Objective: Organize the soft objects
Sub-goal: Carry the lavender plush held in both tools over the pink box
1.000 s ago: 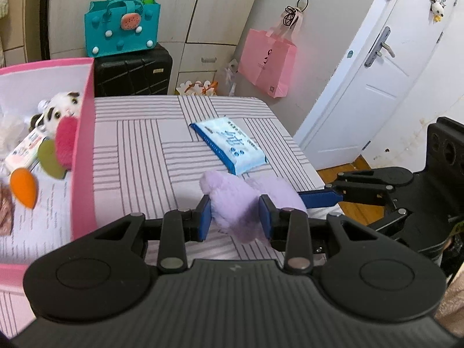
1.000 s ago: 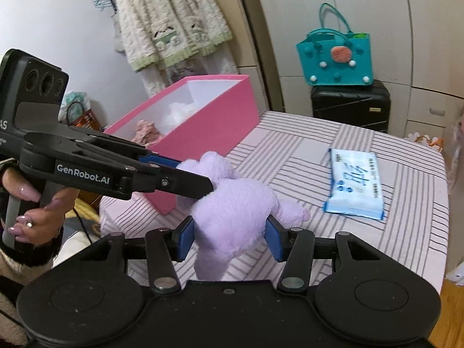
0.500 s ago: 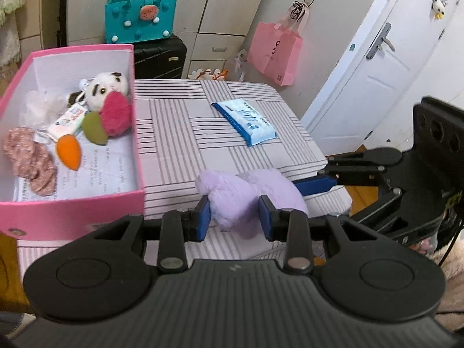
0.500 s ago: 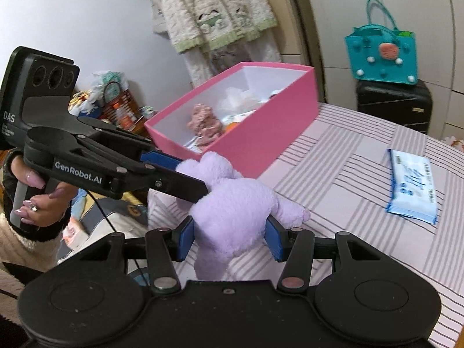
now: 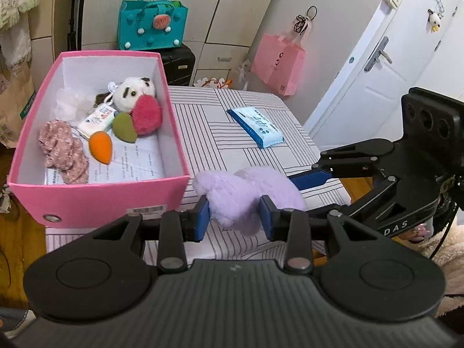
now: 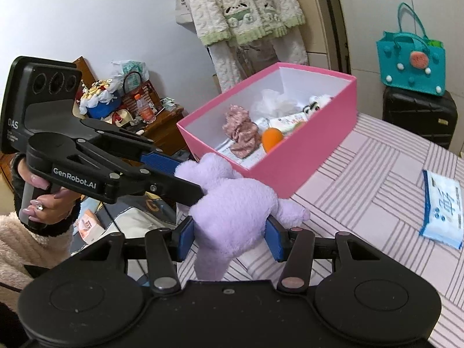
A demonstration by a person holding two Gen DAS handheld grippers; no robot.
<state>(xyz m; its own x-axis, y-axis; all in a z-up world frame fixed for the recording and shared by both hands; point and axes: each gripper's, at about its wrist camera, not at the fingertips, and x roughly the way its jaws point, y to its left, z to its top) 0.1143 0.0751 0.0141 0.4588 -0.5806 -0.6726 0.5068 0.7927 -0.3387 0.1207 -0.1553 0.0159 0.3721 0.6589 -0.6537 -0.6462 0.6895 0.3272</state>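
Observation:
A lilac plush toy [image 5: 246, 191] hangs in the air above the near edge of the striped table, gripped by both grippers at once. My left gripper [image 5: 234, 217] is shut on one end of it; my right gripper [image 6: 230, 232] is shut on its body [image 6: 232, 211]. The right gripper enters the left wrist view from the right [image 5: 316, 178]; the left gripper enters the right wrist view from the left [image 6: 185, 179]. A pink box [image 5: 98, 203] stands just left of the toy and holds a panda plush [image 5: 134, 90], a red pompom, an orange sponge and a floral scrunchie.
A blue wet-wipe pack [image 5: 255, 127] lies on the striped table [image 5: 208, 133] to the right of the box. A black suitcase with a teal bag [image 5: 150, 26] stands behind the table. A pink paper bag hangs on the wall and a white door is at right.
Both grippers have lifted and pulled the lilac toy back toward the table's near edge. The pink box's inside has come fully into view.

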